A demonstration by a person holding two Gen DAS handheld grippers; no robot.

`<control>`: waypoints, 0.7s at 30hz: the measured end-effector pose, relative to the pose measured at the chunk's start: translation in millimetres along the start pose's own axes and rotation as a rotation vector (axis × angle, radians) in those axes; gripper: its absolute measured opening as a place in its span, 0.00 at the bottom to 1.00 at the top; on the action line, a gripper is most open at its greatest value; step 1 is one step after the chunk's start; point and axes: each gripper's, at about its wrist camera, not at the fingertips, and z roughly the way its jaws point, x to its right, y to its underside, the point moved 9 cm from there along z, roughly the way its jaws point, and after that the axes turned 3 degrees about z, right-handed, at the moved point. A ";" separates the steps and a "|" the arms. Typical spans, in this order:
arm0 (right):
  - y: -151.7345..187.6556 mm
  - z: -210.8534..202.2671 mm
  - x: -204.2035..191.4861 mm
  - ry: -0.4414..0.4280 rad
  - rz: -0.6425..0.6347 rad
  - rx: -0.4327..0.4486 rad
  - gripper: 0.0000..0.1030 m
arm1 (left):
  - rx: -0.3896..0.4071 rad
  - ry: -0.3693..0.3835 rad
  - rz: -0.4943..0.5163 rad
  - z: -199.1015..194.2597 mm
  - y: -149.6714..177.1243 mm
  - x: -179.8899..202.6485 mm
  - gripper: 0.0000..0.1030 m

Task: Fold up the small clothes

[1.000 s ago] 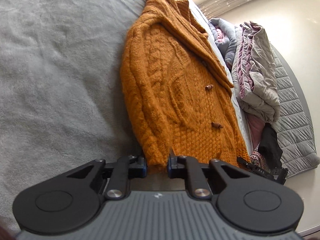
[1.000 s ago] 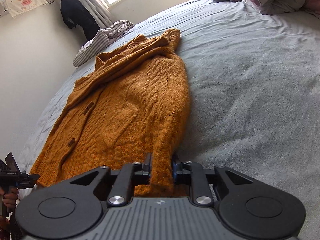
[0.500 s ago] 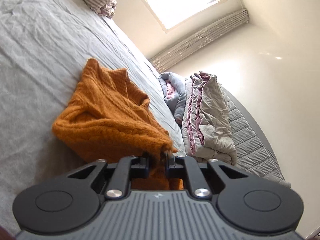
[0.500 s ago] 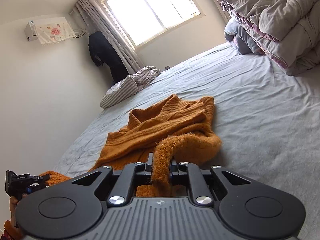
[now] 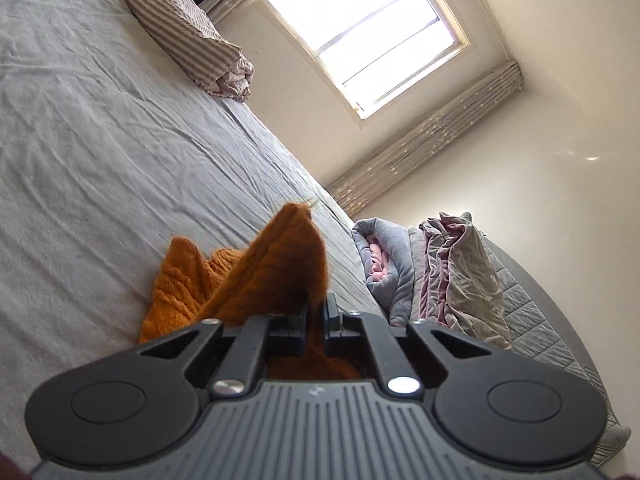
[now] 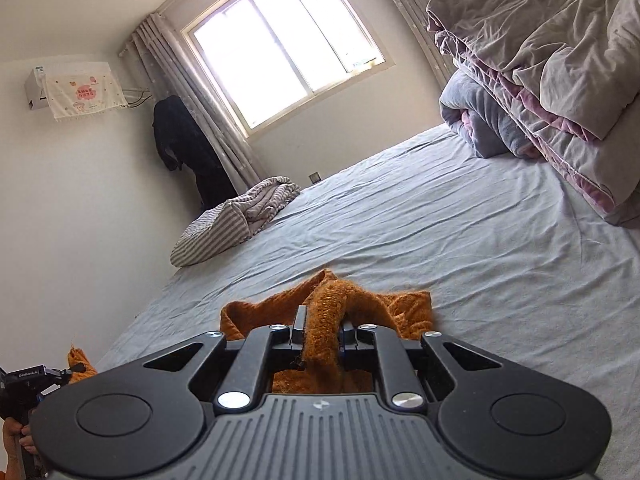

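Note:
An orange knitted cardigan (image 5: 256, 276) lies partly bunched on the grey bed sheet (image 5: 100, 152). My left gripper (image 5: 318, 318) is shut on its hem, which stands up in a peak above the jaws. My right gripper (image 6: 322, 330) is shut on another hem edge of the cardigan (image 6: 332, 312), lifted off the bed (image 6: 460, 248). The rest of the cardigan is folded back toward the collar and mostly hidden behind the grippers. The left gripper (image 6: 24, 380) also shows at the lower left of the right wrist view.
A folded grey and pink duvet (image 5: 452, 272) (image 6: 552, 80) lies on one side of the bed. A striped pillow (image 5: 188, 36) (image 6: 236, 216) lies near the window end. A dark garment (image 6: 184, 148) hangs by the curtain.
Both grippers have lifted the cardigan's lower hem off the bed and carried it toward the collar. The cardigan went from flat to folded and bunched.

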 end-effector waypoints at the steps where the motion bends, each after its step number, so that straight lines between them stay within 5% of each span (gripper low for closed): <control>1: -3.3 11.6 5.3 0.012 0.011 0.001 0.14 | 0.004 -0.014 0.002 8.3 -4.3 -4.3 0.04; 9: 3.5 99.7 46.5 0.118 0.074 -0.059 0.14 | -0.038 -0.169 0.008 94.6 -14.0 -62.5 0.04; 16: 23.3 131.2 58.0 0.176 0.058 -0.136 0.17 | -0.102 -0.245 -0.007 118.1 -3.9 -96.9 0.14; 19: 19.2 119.2 43.4 0.178 -0.046 -0.128 0.48 | -0.065 -0.275 0.129 99.4 -5.2 -80.8 0.58; 20: 17.2 111.3 37.9 0.197 -0.092 -0.103 0.71 | -0.044 -0.300 0.203 89.8 -4.5 -71.0 0.69; 21: 14.1 103.7 33.5 0.214 -0.149 -0.074 0.80 | -0.032 -0.319 0.268 82.2 -2.7 -63.4 0.71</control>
